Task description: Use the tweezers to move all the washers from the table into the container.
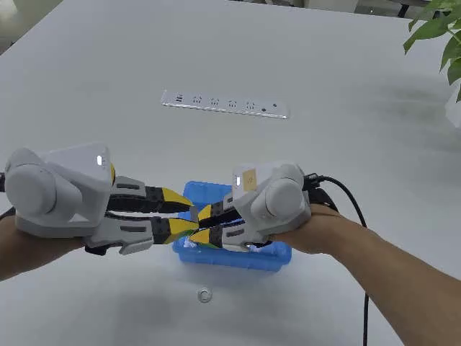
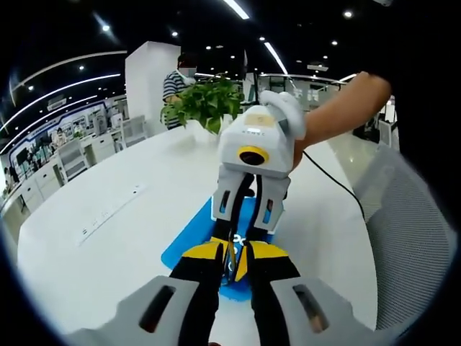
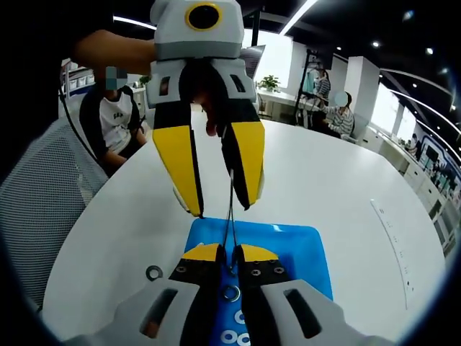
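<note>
— Starting with the head view: what is seen?

— Both grippers are held tip to tip over the blue container [image 1: 238, 261]. The left gripper [image 1: 184, 214] is brought in from the left and the right gripper [image 1: 209, 223] from the right. The container is set on the white bench [image 1: 108, 65]. One loose washer [image 1: 205, 295] is seen lying on the bench, near the container's front wall but apart from it. A power strip [image 1: 225, 104] is laid further back, and plant leaves [image 1: 436, 29] are seen at the far right corner.

— And the left gripper view?

— Its own yellow-tipped jaws are seen above the container with a narrow gap between them. The right gripper is faced head-on, with a hand wrapped round it.

— The right gripper view?

— The right gripper's jaws are pressed together on the tweezers [image 3: 232, 194], which are pointed up toward the left gripper. The left gripper's jaws are spread, and the tweezers' thin arms are passed between them. Whether either jaw is touched cannot be told. Several washers [image 3: 230, 293] are seen lying inside the container, below the jaws. The loose washer is seen on the bench just beside the container's left edge.
</note>
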The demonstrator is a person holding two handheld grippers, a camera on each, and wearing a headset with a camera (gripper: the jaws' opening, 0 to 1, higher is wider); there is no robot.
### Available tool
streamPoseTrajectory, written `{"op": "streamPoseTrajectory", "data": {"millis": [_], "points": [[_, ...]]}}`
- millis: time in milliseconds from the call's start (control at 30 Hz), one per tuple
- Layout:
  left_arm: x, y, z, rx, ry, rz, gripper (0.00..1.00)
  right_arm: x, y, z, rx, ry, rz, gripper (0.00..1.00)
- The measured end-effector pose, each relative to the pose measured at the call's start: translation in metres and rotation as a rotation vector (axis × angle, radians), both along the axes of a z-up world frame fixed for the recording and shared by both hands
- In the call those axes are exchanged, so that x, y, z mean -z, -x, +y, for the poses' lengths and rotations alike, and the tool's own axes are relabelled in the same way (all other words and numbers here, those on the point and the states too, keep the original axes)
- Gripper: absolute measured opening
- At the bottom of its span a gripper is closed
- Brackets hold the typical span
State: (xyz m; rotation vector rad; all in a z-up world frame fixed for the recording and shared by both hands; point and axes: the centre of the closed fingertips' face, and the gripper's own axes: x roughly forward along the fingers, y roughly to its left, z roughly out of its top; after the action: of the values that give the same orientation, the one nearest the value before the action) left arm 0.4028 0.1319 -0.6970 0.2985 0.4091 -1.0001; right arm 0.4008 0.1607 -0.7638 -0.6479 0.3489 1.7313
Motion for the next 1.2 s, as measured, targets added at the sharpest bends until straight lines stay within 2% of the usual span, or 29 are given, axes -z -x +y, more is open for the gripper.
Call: {"op": "streamPoseTrajectory", "data": {"millis": [167,500,800,1200], "points": [[0.001,-0.003,-0.004,0.025,-0.006,-0.01,0.08,0.001,0.001,-0.001,-0.012,0.003,-0.01,0.1],[0.001,-0.005,-0.007,0.06,-0.026,-0.03,0.06,0.002,0.0,-0.003,-0.018,0.014,-0.038,0.11],[0.001,-0.003,-0.009,0.077,-0.043,-0.033,0.05,0.002,-0.001,-0.004,-0.011,0.022,-0.049,0.12],[-0.01,-0.002,-0.013,0.091,-0.039,-0.04,0.06,-0.003,-0.006,-0.011,0.026,0.023,-0.051,0.14]]}}
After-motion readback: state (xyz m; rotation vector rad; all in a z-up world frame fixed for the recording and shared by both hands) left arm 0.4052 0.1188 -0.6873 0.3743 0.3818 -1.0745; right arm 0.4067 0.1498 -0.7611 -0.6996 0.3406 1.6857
